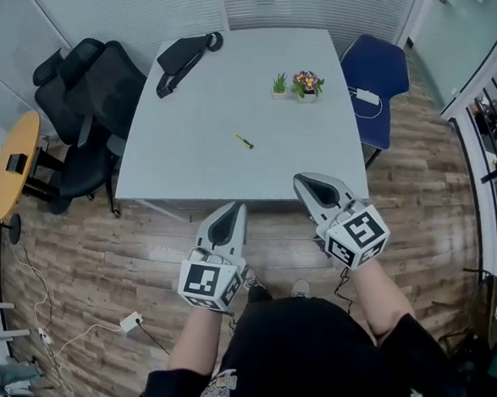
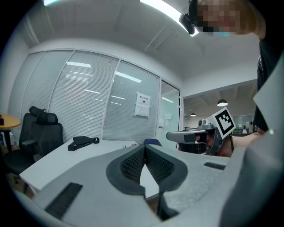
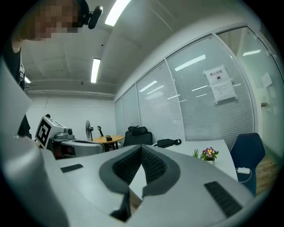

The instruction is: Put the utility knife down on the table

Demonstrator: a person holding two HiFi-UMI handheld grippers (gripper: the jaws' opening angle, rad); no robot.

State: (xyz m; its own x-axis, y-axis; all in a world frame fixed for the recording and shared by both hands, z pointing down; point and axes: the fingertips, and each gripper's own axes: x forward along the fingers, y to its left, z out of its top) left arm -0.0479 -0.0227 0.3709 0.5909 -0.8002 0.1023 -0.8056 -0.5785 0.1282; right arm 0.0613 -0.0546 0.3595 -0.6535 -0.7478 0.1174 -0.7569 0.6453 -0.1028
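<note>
A small yellow-green utility knife [image 1: 244, 140] lies alone on the white table [image 1: 195, 167], near its middle. Neither gripper touches it. My left gripper [image 1: 235, 208] hovers over the floor just before the table's front edge, its jaws shut with nothing between them. Beside it, my right gripper [image 1: 303, 180] reaches over the front edge and is also shut and empty. In the left gripper view the left gripper [image 2: 144, 146] has its pads meeting at the tip; the same shows for the right gripper [image 3: 142, 146] in its own view. The knife does not show in either gripper view.
A black bag [image 1: 183, 58] lies at the table's far left corner and small potted flowers [image 1: 307, 83] stand at the far right. Black office chairs [image 1: 88, 94] stand at the left, a blue chair [image 1: 376, 74] at the right, a round yellow table [image 1: 12, 159] farther left.
</note>
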